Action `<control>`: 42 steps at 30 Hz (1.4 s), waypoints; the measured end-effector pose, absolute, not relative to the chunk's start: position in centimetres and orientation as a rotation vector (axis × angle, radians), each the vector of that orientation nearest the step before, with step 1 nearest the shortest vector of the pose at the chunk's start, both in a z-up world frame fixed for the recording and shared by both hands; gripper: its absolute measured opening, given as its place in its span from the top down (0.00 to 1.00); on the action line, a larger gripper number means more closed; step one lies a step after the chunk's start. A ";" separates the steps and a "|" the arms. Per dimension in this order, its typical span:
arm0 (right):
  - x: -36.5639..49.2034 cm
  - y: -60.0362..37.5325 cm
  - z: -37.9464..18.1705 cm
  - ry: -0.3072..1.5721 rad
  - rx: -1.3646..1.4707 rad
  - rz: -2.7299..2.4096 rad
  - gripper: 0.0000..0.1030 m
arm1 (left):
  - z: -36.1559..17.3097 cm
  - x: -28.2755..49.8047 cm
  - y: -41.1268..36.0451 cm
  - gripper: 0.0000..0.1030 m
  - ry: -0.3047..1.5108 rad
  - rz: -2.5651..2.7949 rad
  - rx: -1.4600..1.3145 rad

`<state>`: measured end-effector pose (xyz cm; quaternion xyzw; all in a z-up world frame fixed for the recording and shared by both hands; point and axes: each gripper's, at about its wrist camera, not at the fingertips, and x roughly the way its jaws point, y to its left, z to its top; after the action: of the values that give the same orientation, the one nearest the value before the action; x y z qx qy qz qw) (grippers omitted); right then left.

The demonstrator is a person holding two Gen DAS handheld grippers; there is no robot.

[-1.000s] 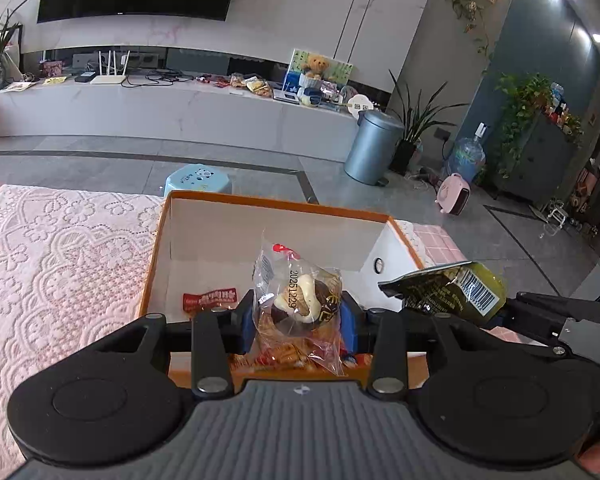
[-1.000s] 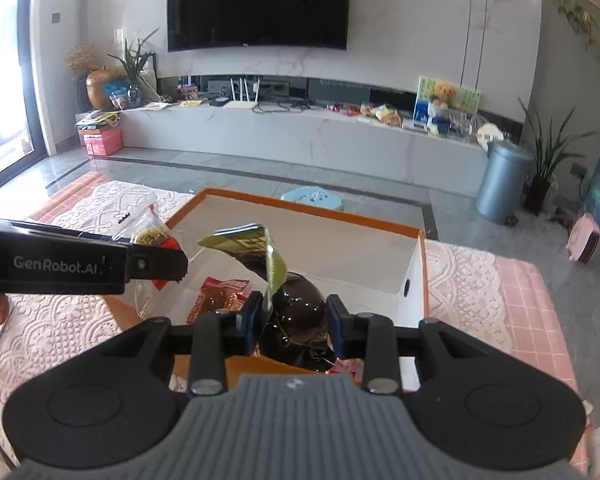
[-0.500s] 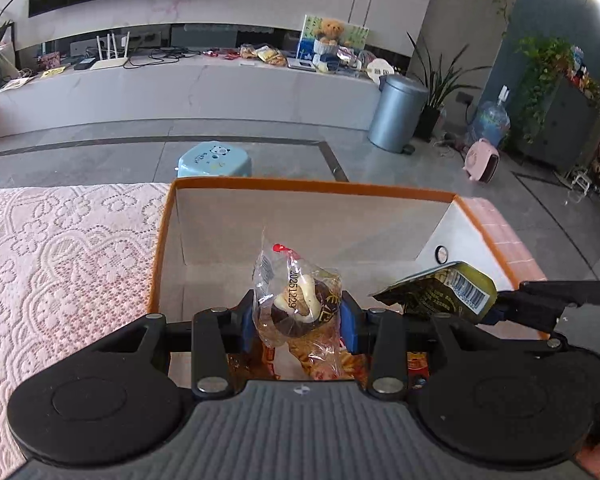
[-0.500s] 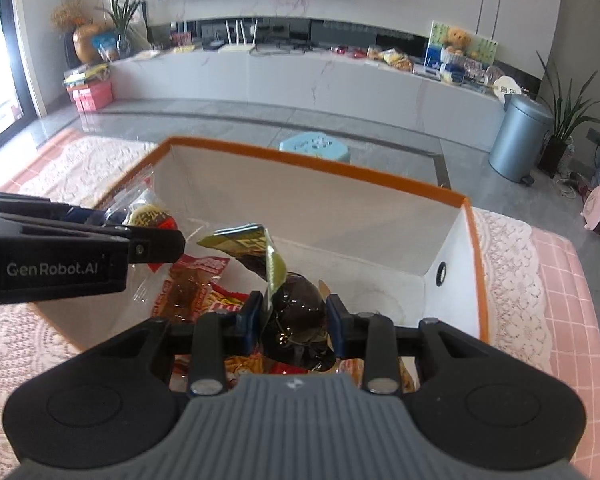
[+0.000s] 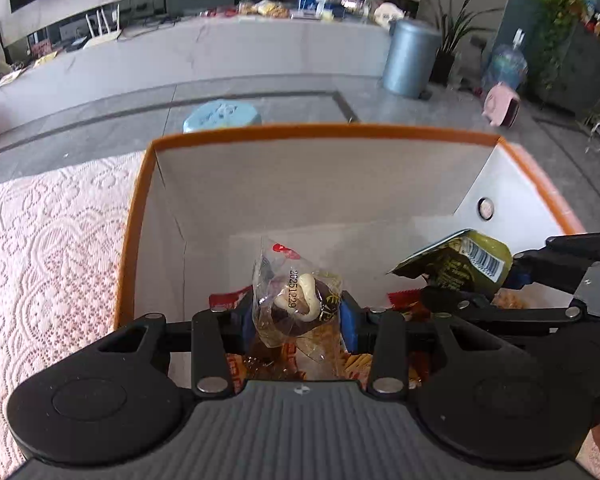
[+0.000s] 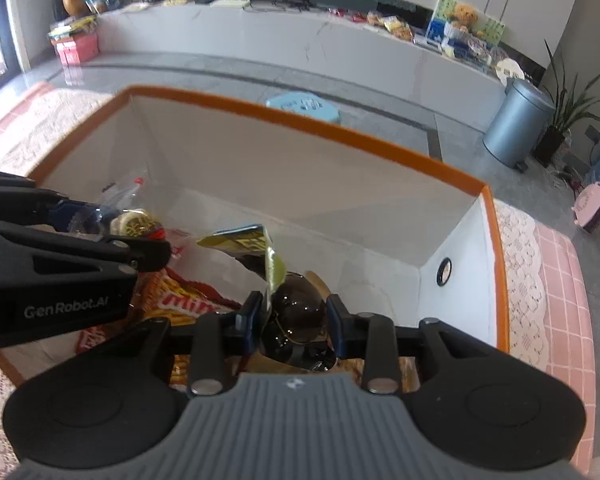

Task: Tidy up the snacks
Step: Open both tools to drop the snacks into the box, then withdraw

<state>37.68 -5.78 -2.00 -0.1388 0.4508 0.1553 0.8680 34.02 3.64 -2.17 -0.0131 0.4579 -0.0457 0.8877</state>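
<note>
My left hand-held gripper [image 5: 297,316] is clenched on a clear-wrapped pastry [image 5: 296,300], dark with a white swirl, held upright over the near end of the orange-rimmed box [image 5: 324,130]. My right hand-held gripper [image 6: 294,318] is clenched on a dark glossy snack packet [image 6: 296,312] whose olive and gold top flap [image 6: 240,242] tilts up and to the left. Both snacks hang inside the box's opening, above loose red and orange snack packets [image 6: 188,304] lying on the box floor. In the left wrist view the right hand-held gripper enters from the right with its packet just beside my pastry, the two apart. The box stands on a desk covered by a pink lace cloth [image 5: 48,248]. Beyond the box: a blue stool [image 5: 220,114] and a grey bin [image 5: 410,58] on the floor
</note>
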 end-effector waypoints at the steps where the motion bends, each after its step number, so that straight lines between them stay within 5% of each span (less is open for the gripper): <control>1: 37.8 -5.7 -2.2 0.955 -0.294 0.320 0.69 | -2.3 34.1 3.6 0.56 0.964 -0.092 -0.022; 14: 38.9 -5.5 -2.3 1.023 -0.296 0.302 0.67 | -2.4 34.9 3.2 0.46 1.066 -0.067 -0.011; 26: 37.6 -6.2 -0.4 1.003 -0.275 0.254 0.40 | 0.4 33.3 3.4 0.31 1.001 -0.030 -0.012; 42: 31.0 -10.1 5.7 0.835 -0.076 0.268 0.12 | 6.3 25.5 4.0 0.30 0.771 -0.081 -0.083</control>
<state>30.96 -10.08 5.71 -0.0370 0.4043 0.1296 0.9047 25.52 4.02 6.32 -0.0404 0.3760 -0.0394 0.9249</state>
